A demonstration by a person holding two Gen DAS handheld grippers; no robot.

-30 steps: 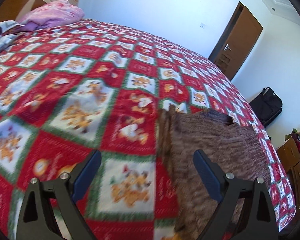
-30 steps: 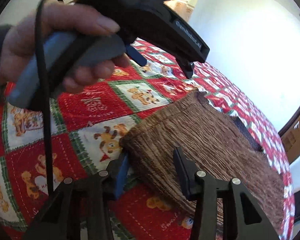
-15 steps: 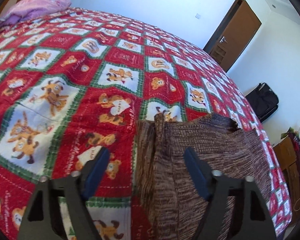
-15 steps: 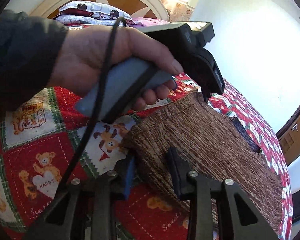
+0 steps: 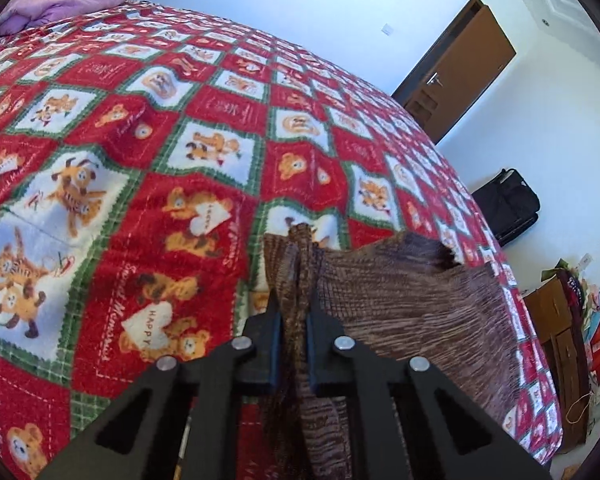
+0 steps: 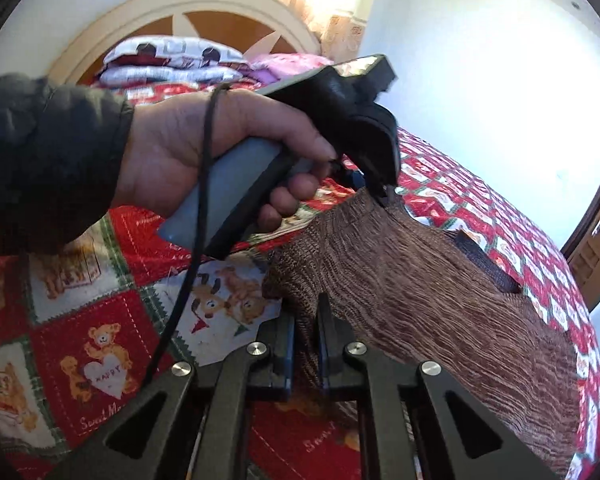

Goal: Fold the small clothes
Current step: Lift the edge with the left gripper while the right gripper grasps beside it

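Note:
A small brown knitted garment (image 5: 412,304) lies on a red teddy-bear quilt (image 5: 140,168). My left gripper (image 5: 294,300) is shut on one corner of its near edge, with bunched fabric between the pads. My right gripper (image 6: 305,312) is shut on another corner of the same garment (image 6: 420,292). In the right wrist view the left gripper (image 6: 384,194) pinches the far corner and lifts it slightly off the quilt. A dark neckline opening (image 6: 484,260) shows on the garment's far side.
Pink and patterned pillows (image 6: 172,60) are stacked at the arched headboard (image 6: 188,4). A brown door (image 5: 456,68), a black bag (image 5: 508,204) and a cluttered wooden cabinet (image 5: 556,320) stand beyond the bed's right edge.
Both grippers have closed from open onto the garment's corners. The left gripper moved down to the fabric edge and now raises it a little.

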